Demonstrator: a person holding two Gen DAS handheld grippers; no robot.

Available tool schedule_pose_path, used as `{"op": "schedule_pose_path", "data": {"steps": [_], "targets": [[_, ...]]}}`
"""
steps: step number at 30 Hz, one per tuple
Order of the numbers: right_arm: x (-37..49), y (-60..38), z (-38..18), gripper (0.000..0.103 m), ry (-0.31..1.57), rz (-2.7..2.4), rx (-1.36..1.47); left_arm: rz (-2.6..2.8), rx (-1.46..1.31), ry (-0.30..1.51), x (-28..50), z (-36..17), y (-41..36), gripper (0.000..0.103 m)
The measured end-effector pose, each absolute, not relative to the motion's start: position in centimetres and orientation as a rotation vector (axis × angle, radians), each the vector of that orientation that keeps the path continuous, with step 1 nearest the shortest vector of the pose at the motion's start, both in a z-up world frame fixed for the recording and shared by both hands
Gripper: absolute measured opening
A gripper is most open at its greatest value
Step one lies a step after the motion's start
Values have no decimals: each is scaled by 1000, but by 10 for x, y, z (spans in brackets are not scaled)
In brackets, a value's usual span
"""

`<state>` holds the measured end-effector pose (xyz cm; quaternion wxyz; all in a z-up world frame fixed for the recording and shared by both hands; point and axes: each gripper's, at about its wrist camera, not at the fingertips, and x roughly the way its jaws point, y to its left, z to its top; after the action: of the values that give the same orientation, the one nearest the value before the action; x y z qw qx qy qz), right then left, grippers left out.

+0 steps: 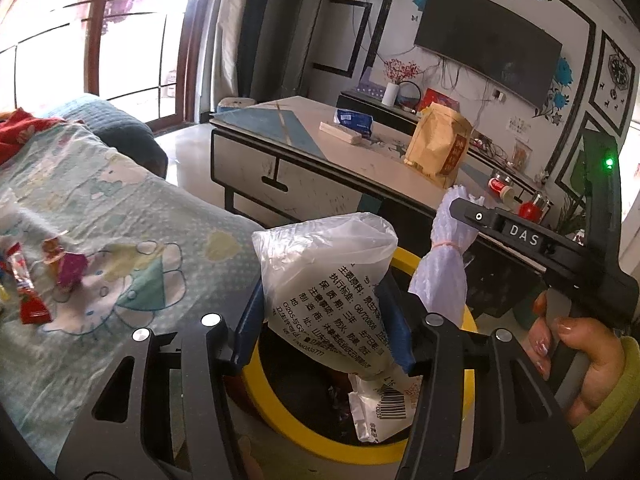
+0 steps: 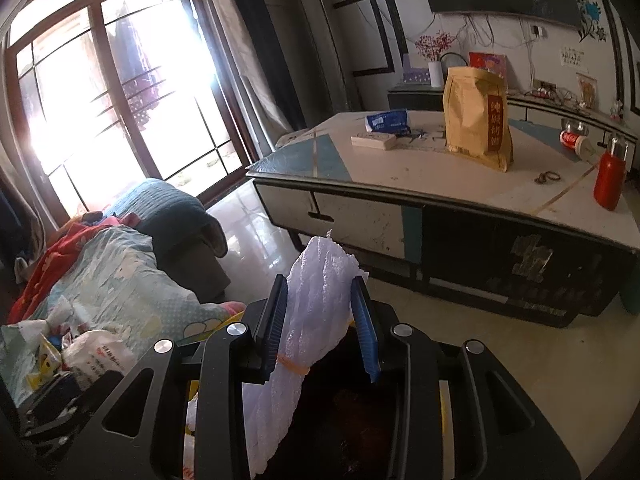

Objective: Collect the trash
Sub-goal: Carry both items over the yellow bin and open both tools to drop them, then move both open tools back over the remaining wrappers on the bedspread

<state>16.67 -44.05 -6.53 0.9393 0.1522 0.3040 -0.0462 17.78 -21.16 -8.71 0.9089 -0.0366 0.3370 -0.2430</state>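
My left gripper is shut on a clear plastic bag with black printed text, holding it over a yellow-rimmed trash bin. A white barcoded wrapper lies inside the bin. My right gripper is shut on a white foam net bundle tied with an orange rubber band, also above the bin's dark opening. That bundle and the right gripper show in the left wrist view at right. Candy wrappers lie on the sofa cover at left.
A sofa with a cartoon-print cover is at left. A coffee table stands ahead with a tan paper bag, a red bottle, a tissue pack and a white box. A TV hangs on the far wall.
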Motion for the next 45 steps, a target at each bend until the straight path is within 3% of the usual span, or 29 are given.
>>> {"op": "schedule_pose_path", "data": {"steps": [8, 21, 45], "targets": [[170, -442, -73, 40, 657, -61, 344, -572, -135, 759, 186, -99, -215, 55], [165, -437, -67, 60, 640, -47, 337, -592, -168, 742, 177, -91, -207, 90], [148, -370, -21, 73, 548, 77, 231, -328, -192, 558, 160, -39, -127, 92]]}}
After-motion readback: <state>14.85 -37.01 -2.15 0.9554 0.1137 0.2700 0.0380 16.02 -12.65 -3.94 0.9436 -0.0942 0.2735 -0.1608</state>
